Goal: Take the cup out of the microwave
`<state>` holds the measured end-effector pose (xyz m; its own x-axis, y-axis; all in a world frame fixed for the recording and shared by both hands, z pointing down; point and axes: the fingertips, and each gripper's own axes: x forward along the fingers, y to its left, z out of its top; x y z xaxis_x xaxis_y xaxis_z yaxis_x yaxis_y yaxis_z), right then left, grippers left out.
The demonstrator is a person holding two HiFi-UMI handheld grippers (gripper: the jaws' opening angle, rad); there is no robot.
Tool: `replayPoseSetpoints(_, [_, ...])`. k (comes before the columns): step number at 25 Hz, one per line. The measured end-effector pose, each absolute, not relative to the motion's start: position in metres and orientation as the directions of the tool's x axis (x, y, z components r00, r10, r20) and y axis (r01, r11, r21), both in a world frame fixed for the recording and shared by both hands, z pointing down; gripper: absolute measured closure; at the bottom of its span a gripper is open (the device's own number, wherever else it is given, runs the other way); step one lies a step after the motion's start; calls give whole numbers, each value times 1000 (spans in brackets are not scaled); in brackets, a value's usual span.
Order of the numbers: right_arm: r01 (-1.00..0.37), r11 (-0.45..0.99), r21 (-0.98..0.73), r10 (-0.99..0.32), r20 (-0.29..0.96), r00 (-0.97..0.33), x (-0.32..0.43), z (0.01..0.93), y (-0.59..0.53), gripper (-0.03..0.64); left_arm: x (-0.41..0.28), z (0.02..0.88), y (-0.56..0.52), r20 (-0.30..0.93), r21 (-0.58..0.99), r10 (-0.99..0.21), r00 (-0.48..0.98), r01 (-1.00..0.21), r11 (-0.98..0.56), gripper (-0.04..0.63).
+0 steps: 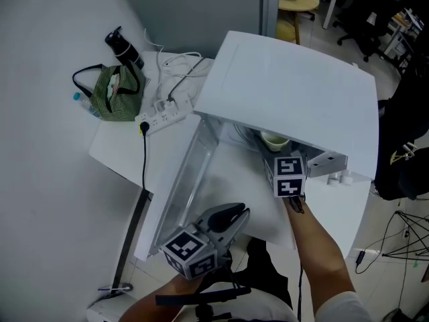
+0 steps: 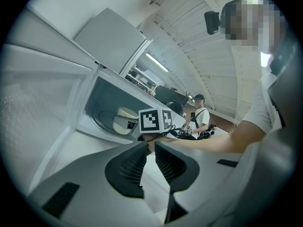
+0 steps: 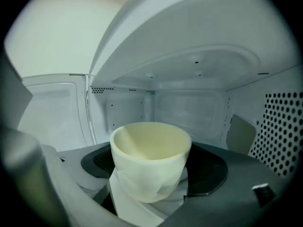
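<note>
The left hand-held gripper [image 1: 238, 213] is hovering nearest, just in front of the open door [image 1: 177, 193], its jaws lying almost together and gripping nothing. Farther in, the right hand-held gripper [image 3: 150, 169] is reaching into the microwave [image 1: 288, 79], its jaws pressing on both sides of the cup [image 3: 151, 143], which is sitting inside the cavity over the turntable. The door is open and the grasp looks made; drawing the cup out is what is remaining. Counting: two hand-held grippers, one cup, one microwave. At the worktop's [image 1: 110, 149] far left, one power strip [image 1: 161, 118], one green bag [image 1: 117, 94] and one black bottle [image 1: 123, 47] are sitting.
</note>
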<state>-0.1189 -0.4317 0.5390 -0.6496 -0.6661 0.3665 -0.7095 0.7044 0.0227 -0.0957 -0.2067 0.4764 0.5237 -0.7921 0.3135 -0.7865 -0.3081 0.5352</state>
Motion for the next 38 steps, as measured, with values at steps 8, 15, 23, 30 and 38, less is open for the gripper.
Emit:
replayPoseSetpoints(8, [-710, 704, -15, -662, 348, -663, -100, 521, -394, 170, -84, 469, -198, 296, 528, -789, 539, -780, -335, 534])
replayPoseSetpoints(15, [-699, 714, -26, -651, 343, -677, -80, 498, -354, 170, -80, 454, -196, 276, 513, -794, 541, -782, -355, 534])
replayPoseSetpoints(23, [-685, 728, -26, -643, 321, -695, -59, 466, -319, 170, -67, 436, -198, 263, 487, -784, 562, -779, -395, 534])
replayPoseSetpoints(30, [-659, 752, -11, -622, 318, -716, -44, 434, -286, 170, -55, 423, -197, 269, 475, -768, 581, -774, -419, 534])
replayPoseSetpoints(38, [-660, 751, 10, -636, 281, -719, -22, 386, -270, 170, -43, 396, -202, 232, 468, -760, 607, -754, -460, 532])
